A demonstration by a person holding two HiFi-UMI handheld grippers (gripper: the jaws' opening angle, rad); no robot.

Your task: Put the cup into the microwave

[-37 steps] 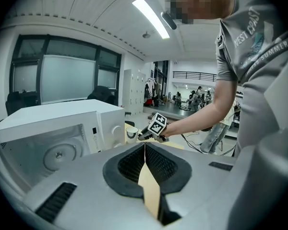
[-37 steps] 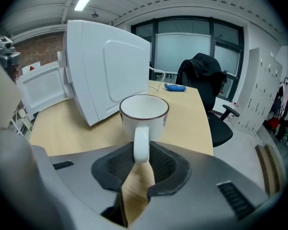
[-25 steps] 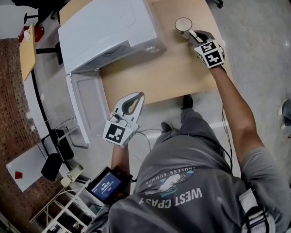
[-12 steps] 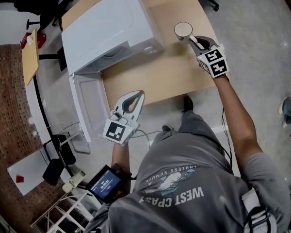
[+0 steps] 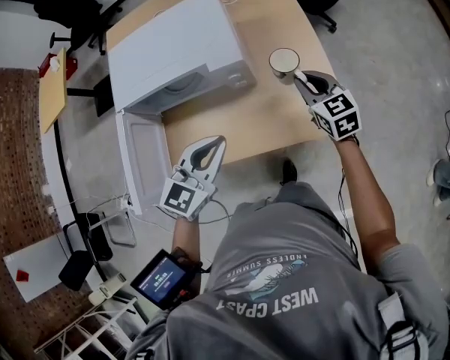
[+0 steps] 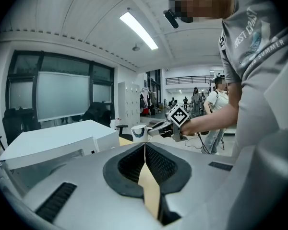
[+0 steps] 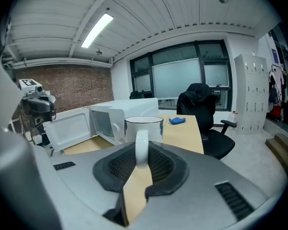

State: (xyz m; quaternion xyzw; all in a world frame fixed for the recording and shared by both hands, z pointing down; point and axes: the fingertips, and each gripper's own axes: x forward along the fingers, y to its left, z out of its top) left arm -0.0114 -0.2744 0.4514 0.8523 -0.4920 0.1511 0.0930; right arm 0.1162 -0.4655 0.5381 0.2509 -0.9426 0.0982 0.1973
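A white cup (image 5: 284, 61) with a dark rim hangs over the right part of the wooden table (image 5: 262, 122). My right gripper (image 5: 299, 78) is shut on its handle. In the right gripper view the handle (image 7: 141, 146) stands upright between the jaws, with the cup (image 7: 144, 127) just beyond them. The white microwave (image 5: 172, 51) stands at the table's left end, its door (image 5: 140, 163) swung open past the table's edge. My left gripper (image 5: 218, 141) is shut on nothing, near the table's front edge and right of the door. The left gripper view shows the cup (image 6: 138, 131) ahead.
A blue object (image 7: 176, 120) lies at the table's far end, behind the microwave (image 7: 120, 115). A black office chair (image 7: 201, 116) stands beyond the table. A small screen device (image 5: 161, 280) sits low on the left by the person's body.
The right gripper has risen with the cup, lifting it off the table. The left gripper has come up a little. The microwave door stays open.
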